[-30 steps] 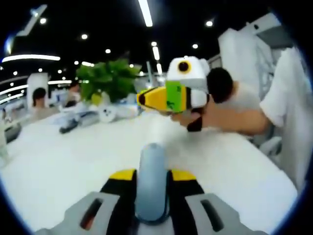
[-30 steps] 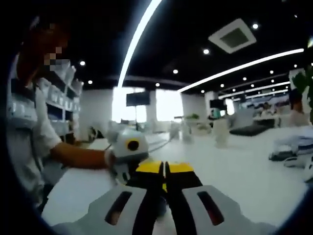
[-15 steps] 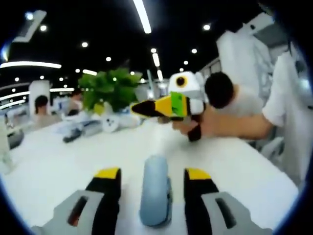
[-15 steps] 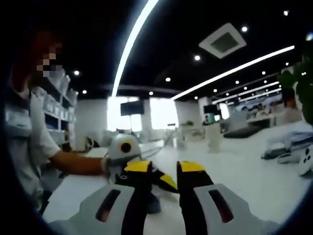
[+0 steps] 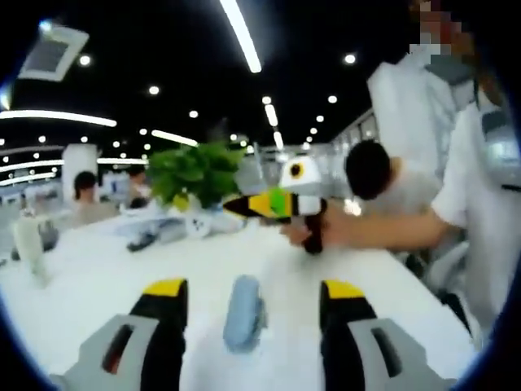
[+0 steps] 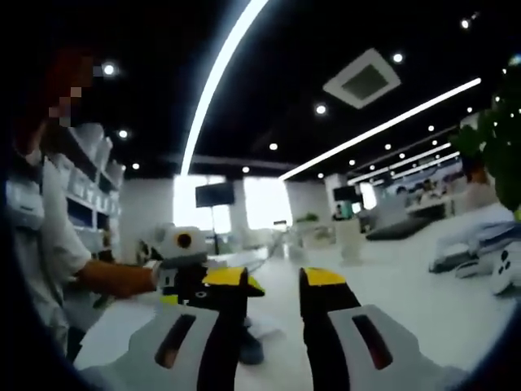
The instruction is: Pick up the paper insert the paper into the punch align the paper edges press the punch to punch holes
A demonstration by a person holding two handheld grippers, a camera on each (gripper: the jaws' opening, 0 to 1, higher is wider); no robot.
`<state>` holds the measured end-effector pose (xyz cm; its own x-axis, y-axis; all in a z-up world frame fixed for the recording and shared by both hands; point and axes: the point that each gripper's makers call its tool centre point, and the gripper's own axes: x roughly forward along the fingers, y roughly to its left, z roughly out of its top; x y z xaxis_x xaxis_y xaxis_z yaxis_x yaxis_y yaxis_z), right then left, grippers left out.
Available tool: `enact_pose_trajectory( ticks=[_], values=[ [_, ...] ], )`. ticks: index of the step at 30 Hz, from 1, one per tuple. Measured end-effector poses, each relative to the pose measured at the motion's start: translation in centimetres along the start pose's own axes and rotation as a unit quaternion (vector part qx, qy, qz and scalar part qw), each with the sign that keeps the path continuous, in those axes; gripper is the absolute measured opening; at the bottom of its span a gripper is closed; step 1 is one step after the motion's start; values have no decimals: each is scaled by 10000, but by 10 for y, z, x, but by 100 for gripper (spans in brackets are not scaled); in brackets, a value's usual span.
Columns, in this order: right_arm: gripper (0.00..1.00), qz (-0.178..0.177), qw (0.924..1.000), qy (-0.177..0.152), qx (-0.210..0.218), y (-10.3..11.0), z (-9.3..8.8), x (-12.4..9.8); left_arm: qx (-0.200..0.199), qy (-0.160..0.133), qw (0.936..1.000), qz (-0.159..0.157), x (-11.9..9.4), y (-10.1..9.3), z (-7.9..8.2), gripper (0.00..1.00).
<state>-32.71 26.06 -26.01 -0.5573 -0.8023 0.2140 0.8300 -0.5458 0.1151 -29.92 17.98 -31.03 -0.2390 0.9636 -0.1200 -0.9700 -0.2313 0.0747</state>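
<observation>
In the left gripper view, the left gripper (image 5: 254,297) is seen with its jaws spread wide and nothing gripped between them. The blue-grey punch (image 5: 243,311) lies on the white table (image 5: 89,277) in the gap between the jaws, untouched by either. Bare table is seen on both sides of the punch. Farther out, the right gripper (image 5: 244,205) is held above the table by a hand (image 5: 313,234), with its tips pointing toward the left of that view; whether its jaws are apart cannot be told from there. Beyond it a green plant (image 5: 191,173) and small items on the far table edge are seen, and a seated person (image 5: 378,175) sits behind the hand.

In the right gripper view, the right gripper (image 6: 273,281) is seen with its jaws parted and nothing between them. The punch (image 6: 249,346) is partly hidden behind one jaw, low on the table (image 6: 423,301). The left gripper (image 6: 213,289) is held just beside it by a forearm (image 6: 110,277). Open table stretches away to the right.

No paper can be made out.
</observation>
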Motion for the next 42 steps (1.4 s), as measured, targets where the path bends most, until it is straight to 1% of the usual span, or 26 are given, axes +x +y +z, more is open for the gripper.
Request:
enact_pose_trajectory(
  ticks=[1,2,4,5,7,9,11,13,14,16,19,21,27,33,35,39,42],
  values=[
    [29,27,10000,27,-21,1,-1,1,-119,-36,9997,195,-19,2,-3,65],
    [30,51,9999,86,-58,2,-4,2,-207,-45,9993,319,-33,2,-6,65],
    [32,92,9995,292,-100,4,-12,5,-393,-103,9980,485,-50,1,-10,66],
    [33,150,9989,412,-143,7,-18,6,-441,-50,9977,511,-63,-2,-18,67],
    [34,219,9973,669,-201,11,-29,8,-485,105,9968,625,-77,-2,-31,67],
    [36,334,9953,864,-267,16,-39,10,-552,203,9958,704,-84,0,-41,66],
    [37,367,9928,1083,-351,17,-50,10,-520,342,9952,758,-85,1,-46,66],
    [37,448,9911,1211,-331,20,-57,11,-444,355,9955,752,-81,0,-47,65],
    [37,468,9905,1243,-345,21,-59,10,-431,408,9957,719,-78,-2,-50,65],
    [37,537,9891,1322,-354,24,-63,9,-337,674,9947,706,-77,-4,-60,64],
    [35,572,9867,1473,-390,24,-69,7,-457,615,9950,640,-76,-8,-58,64],
    [34,635,9848,1562,-406,25,-72,5,-425,616,9951,638,-76,-8,-58,64],
    [37,625,9837,1637,-412,23,-75,2,-341,754,9943,665,-74,-7,-63,65],
    [38,674,9806,1791,-428,21,-80,-4,-346,829,9936,679,-73,-7,-66,65],
    [39,733,9787,1864,-450,22,-82,-4,-323,861,9935,671,-72,-8,-68,65],
    [38,913,9725,2091,-461,26,-89,-3,-297,912,9930,682,-72,-8,-69,65],
    [38,957,9690,2222,-505,26,-92,-2,-306,913,9930,686,-72,-9,-70,65]
  ],
)
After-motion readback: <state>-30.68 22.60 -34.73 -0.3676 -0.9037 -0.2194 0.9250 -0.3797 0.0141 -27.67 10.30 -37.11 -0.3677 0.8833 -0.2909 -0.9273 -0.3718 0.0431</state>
